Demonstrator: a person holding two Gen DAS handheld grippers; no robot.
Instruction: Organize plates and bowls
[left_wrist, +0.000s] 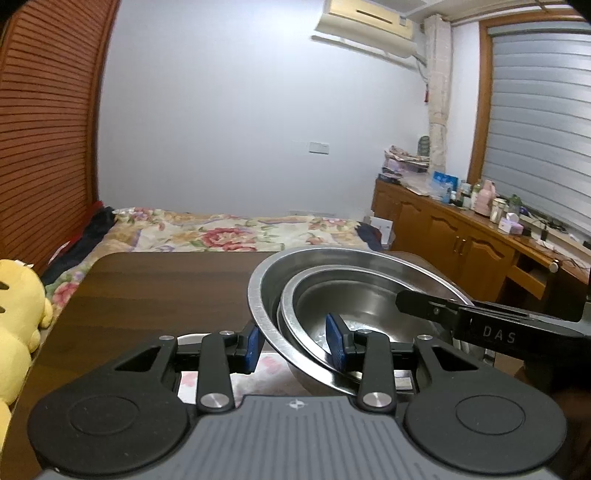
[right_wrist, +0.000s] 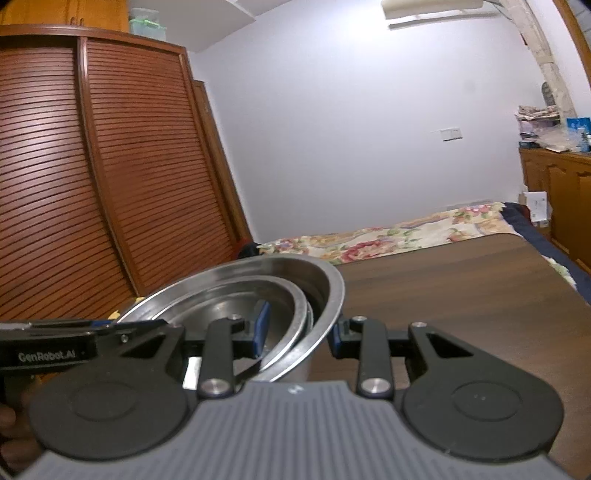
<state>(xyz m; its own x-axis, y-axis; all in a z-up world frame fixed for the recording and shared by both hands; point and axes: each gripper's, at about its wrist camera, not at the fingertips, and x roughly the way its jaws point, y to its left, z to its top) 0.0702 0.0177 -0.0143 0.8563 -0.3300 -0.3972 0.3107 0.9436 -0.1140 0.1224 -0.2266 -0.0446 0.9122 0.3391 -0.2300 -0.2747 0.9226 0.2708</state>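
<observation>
Readable marks, two only. "DAS" in pale letters on my right gripper's (left_wrist: 424, 302) black side plate, entering at right of my left tool. "GenRobot.AI" on my left gripper's (right_wrist: 147, 326) black bar, at left of my right tool.

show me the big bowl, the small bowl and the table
big bowl (left_wrist: 258, 295), left wrist view, left rim
small bowl (left_wrist: 369, 306), left wrist view, inner wall
table (right_wrist: 461, 295), right wrist view, bare top

wooden table (left_wrist: 155, 288) | floral bedspread (left_wrist: 229, 229) | louvered wardrobe (right_wrist: 92, 166) | yellow plush (left_wrist: 18, 295) | air conditioner (left_wrist: 365, 18)
</observation>
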